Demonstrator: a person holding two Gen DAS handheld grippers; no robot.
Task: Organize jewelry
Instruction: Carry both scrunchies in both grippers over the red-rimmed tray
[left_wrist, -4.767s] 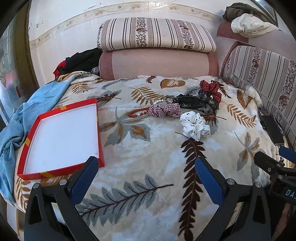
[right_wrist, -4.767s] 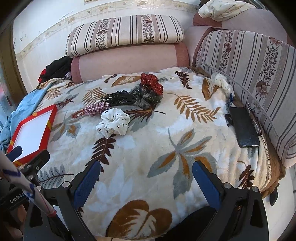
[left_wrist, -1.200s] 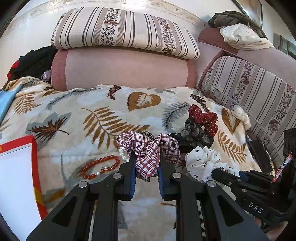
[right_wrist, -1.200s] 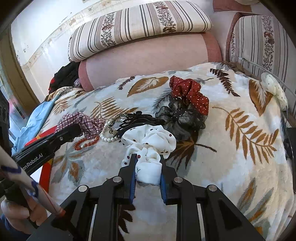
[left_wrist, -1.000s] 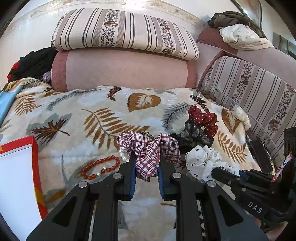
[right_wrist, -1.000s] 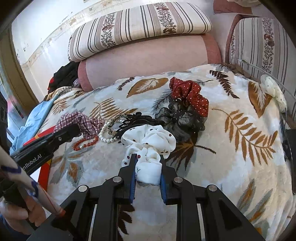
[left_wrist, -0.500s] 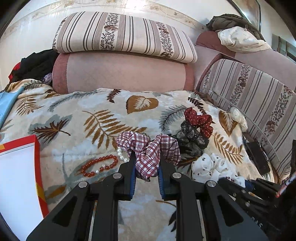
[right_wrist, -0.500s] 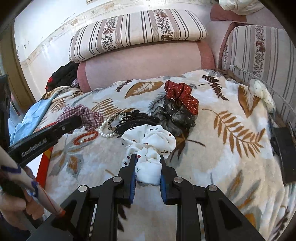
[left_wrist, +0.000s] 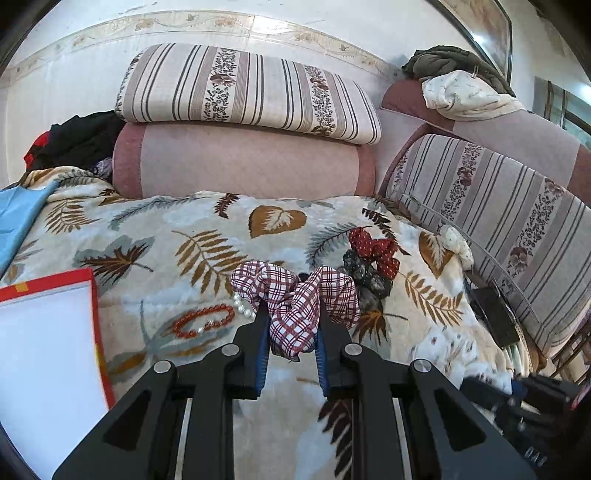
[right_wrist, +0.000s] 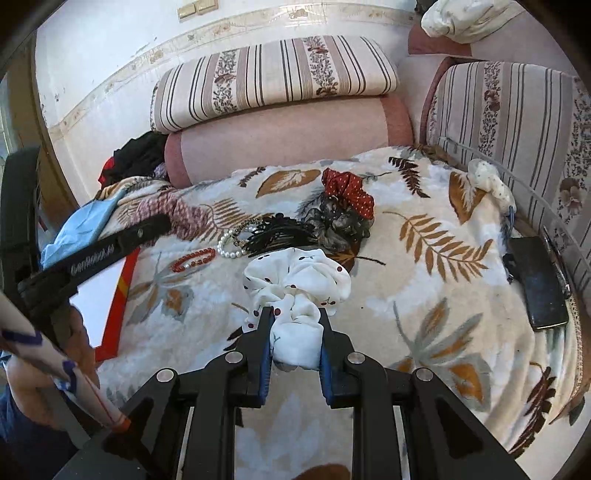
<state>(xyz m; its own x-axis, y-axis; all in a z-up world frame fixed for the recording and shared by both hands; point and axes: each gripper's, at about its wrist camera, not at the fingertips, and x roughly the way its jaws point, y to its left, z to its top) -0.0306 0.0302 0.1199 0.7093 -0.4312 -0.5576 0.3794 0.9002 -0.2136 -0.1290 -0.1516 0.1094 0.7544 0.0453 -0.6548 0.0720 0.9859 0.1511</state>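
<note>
Left gripper (left_wrist: 291, 334): jaws narrow, pads clamped on the plaid scrunchie (left_wrist: 295, 295), which is lifted clear of the blanket (left_wrist: 166, 236)
Plaid scrunchie: bunched between the blue pads, two loops fanning out beyond the fingertips
Right gripper (right_wrist: 294, 334): jaws narrow, pads clamped on the white scrunchie (right_wrist: 297, 291)
White scrunchie: dotted, gathered end pinched between the pads, the ruffled part spreading just beyond the fingertips
Red bracelet (left_wrist: 203, 321): on the blanket, left of the left fingertips and near them; in the right view it lies ahead-left of the right gripper
Pearls (right_wrist: 231, 245): just beyond the bracelet, touching the black clip (right_wrist: 277, 230)
Black clip: directly ahead of the right fingertips, beyond the white scrunchie
Dark scrunchie (right_wrist: 340, 221): ahead and slightly right of the right fingertips, beside the clip
Red scrunchie (right_wrist: 349, 192): dotted, resting against the far side of the dark scrunchie
Box (left_wrist: 94, 306): red rim, white inside, far left of the left gripper, lying on the blanket
Phone (right_wrist: 537, 284): well right of the right gripper, at the blanket edge by the striped cushion (right_wrist: 517, 110)
Hand (right_wrist: 40, 365): at the lower left of the right view, holding the left gripper handle
Pink bolster (left_wrist: 240, 166): far side of the blanket, behind all items
</note>
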